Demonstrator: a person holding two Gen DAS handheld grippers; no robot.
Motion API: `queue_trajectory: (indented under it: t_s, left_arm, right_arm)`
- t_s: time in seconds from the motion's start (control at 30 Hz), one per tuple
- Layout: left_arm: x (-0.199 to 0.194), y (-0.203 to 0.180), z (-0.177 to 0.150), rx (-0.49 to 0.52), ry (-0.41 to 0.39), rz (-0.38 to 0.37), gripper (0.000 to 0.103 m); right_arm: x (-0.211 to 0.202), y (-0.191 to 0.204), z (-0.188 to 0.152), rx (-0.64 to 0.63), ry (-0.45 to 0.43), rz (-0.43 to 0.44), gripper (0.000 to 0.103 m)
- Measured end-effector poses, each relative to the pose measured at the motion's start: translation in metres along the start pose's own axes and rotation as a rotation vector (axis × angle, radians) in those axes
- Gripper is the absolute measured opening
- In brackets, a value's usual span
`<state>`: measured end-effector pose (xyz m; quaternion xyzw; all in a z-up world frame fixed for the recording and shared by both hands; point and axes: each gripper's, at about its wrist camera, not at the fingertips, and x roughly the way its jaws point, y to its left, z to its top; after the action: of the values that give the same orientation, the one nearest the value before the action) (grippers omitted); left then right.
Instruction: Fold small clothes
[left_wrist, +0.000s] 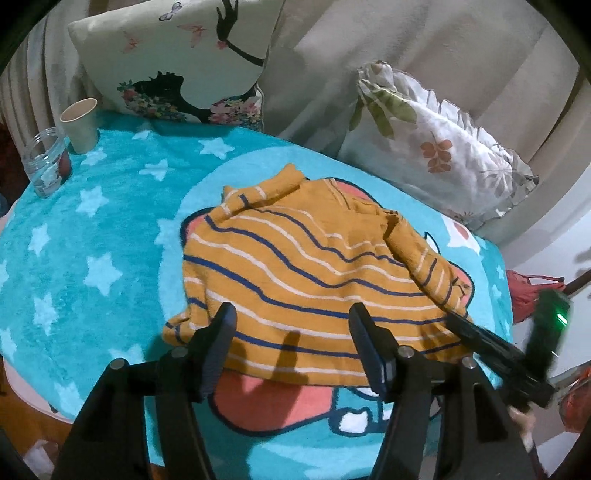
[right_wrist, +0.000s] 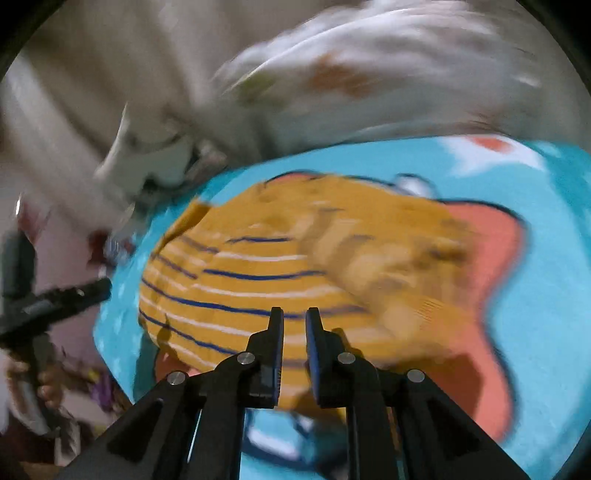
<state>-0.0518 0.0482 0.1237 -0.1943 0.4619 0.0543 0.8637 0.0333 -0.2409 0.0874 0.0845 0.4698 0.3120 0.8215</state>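
Left gripper nearest the lens, low centre of the left wrist view: jaws wide apart, nothing between the pads, hanging over the near hem of the sweater. Its fingers stand clear of the cloth, as far as the shadow on the hem suggests

Sweater: mustard with navy and white stripes, lying on the teal star blanket, centre of frame. Stripes run left to right, so the body's long axis runs away from the camera toward the upper part of the frame, collar end farthest. One sleeve is already laid across the upper left part, the other lies diagonally down the right side

Right gripper, low centre of the blurred right wrist view: jaws narrow, only a slim gap, no cloth seen pinched. In the left view it shows at the lower right edge, tip near the sweater's right hem corner; touching or not, cannot tell

Judgement: both grippers sit on the hem side, sweater ahead of both. Next fold probably hem toward collar. Left covers the left hem corner, right the right

A paper cup and glass jar stand upper left, well apart
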Motion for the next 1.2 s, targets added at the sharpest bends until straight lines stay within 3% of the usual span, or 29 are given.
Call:
queue_trajectory:
  t_s: [0.07,0.13,0.17,0.23,0.37,0.4,0.43,0.53,0.67,0.97,1.2]
  left_arm:
    - [0.002,0.001,-0.002,0.001,0.002,-0.003,0.065]
    - [0.005,0.005,-0.003,-0.006,0.011,0.003,0.065]
    - [0.005,0.008,-0.003,-0.014,0.009,0.003,0.065]
    - [0.003,0.016,-0.003,-0.036,0.000,0.003,0.065]
    - [0.002,0.035,-0.004,-0.072,-0.006,0.022,0.067]
    - [0.003,0.038,-0.005,-0.078,-0.001,0.024,0.067]
    - [0.006,0.041,-0.005,-0.086,0.008,0.027,0.067]
    - [0.015,0.039,-0.006,-0.099,0.032,0.023,0.067]
    - [0.022,0.023,-0.010,-0.069,0.049,0.020,0.067]
    - [0.039,-0.001,-0.033,0.027,0.108,0.066,0.067]
    - [0.067,-0.006,0.017,0.101,0.056,0.059,0.073]
  right_arm:
    - [0.041,0.016,0.016,-0.029,0.035,0.003,0.013]
    - [0.075,0.008,0.032,0.013,0.077,0.015,0.013]
    - [0.088,-0.002,0.039,0.038,0.090,-0.021,0.013]
    - [0.093,-0.028,0.051,0.071,0.043,-0.143,0.011]
    - [0.054,-0.099,0.053,0.245,-0.064,-0.400,0.012]
    - [0.044,-0.113,0.051,0.284,-0.063,-0.470,0.025]
    - [0.033,-0.125,0.047,0.319,-0.069,-0.514,0.029]
    - [-0.005,-0.151,0.028,0.406,-0.111,-0.468,0.038]
    - [-0.032,-0.142,0.004,0.392,-0.160,-0.463,0.042]
    - [-0.035,-0.122,-0.051,0.353,-0.130,-0.430,0.048]
    - [-0.057,-0.109,-0.076,0.386,-0.124,-0.449,0.049]
